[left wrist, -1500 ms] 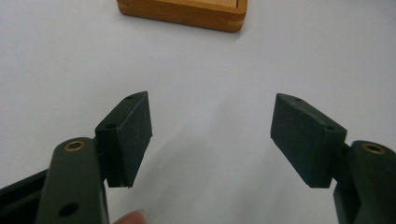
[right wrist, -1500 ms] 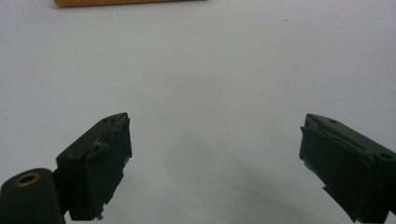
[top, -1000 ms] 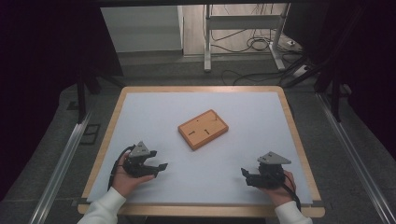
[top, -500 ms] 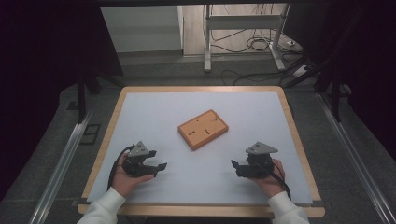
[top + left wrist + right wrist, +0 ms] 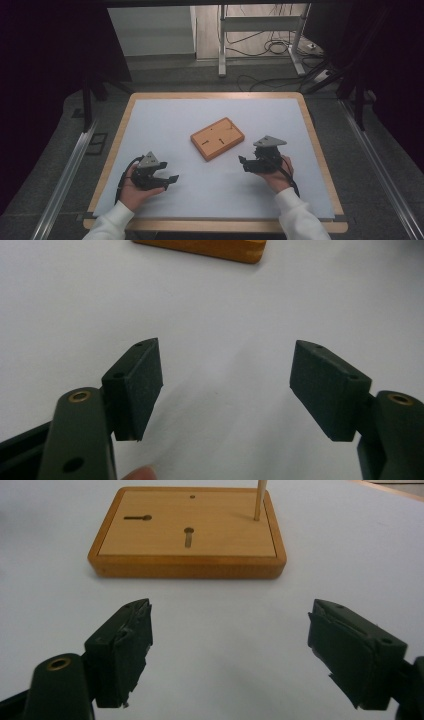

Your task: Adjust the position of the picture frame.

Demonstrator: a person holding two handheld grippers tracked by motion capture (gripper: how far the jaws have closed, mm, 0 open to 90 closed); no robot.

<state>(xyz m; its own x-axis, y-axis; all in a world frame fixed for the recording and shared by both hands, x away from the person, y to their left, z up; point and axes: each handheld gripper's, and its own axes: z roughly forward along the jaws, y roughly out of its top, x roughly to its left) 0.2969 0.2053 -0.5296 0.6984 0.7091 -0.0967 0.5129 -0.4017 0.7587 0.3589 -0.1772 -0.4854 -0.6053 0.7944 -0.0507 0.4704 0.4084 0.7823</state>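
Note:
A flat orange wooden board (image 5: 217, 138) lies on the white table top (image 5: 165, 120), a little right of the middle. The right gripper view shows slots and holes in the board (image 5: 187, 535) and a thin wooden peg (image 5: 259, 500) standing at its far right corner. My right gripper (image 5: 243, 164) sits just right of the board, pointing at it. Its jaws (image 5: 230, 645) stand wide and have just been closing slightly, with nothing between them. My left gripper (image 5: 170, 178) rests near the front left, open and empty (image 5: 227, 385), with the board's edge (image 5: 210, 247) far ahead.
The table has a wooden rim (image 5: 320, 150). A metal stand (image 5: 220, 45) and cables (image 5: 270, 47) are on the floor behind it. Metal rails (image 5: 65, 170) run along both sides.
My right gripper has moved left and away from the front edge, toward the wooden board. The left gripper has stayed where it was.

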